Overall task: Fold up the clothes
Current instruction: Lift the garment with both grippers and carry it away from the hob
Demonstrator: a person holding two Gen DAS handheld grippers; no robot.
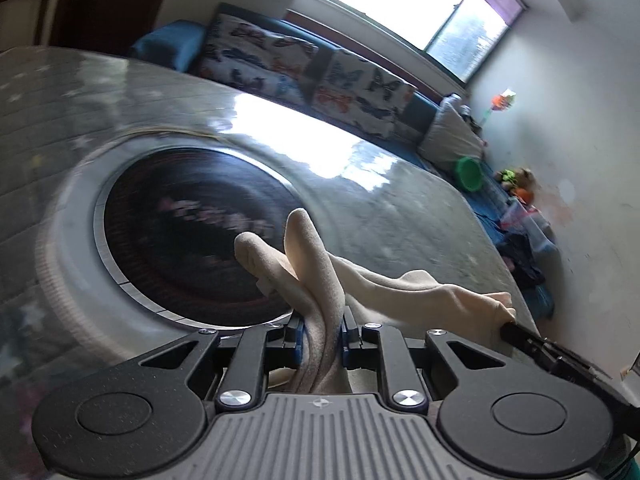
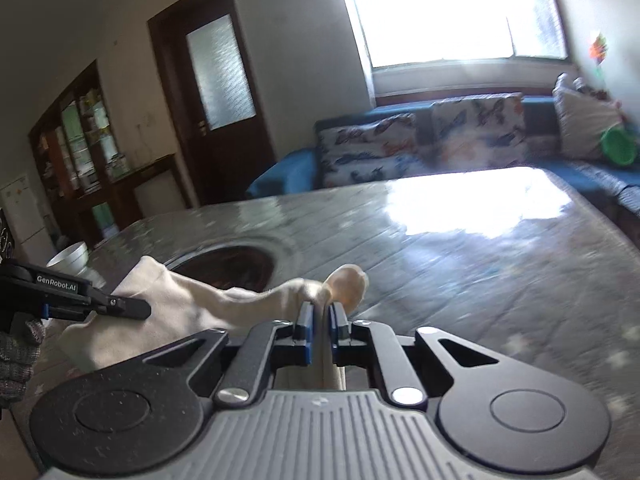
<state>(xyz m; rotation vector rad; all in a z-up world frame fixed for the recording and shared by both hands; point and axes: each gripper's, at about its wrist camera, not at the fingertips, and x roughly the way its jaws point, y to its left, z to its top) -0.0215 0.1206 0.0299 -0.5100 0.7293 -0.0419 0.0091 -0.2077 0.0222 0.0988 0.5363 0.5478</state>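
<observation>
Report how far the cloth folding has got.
Done: no finished fold shows. In hand: the left tool and right tool each pinch the cream cloth, stretched between them above the grey table. Left: lay it down and fold it.

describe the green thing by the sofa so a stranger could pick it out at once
Start at the long blue sofa under the window, with its butterfly cushions. Follow it to the corner end, past a pale pillow. The green bowl-like tub sits tipped beside that pillow, the only bright green round thing there.
</observation>
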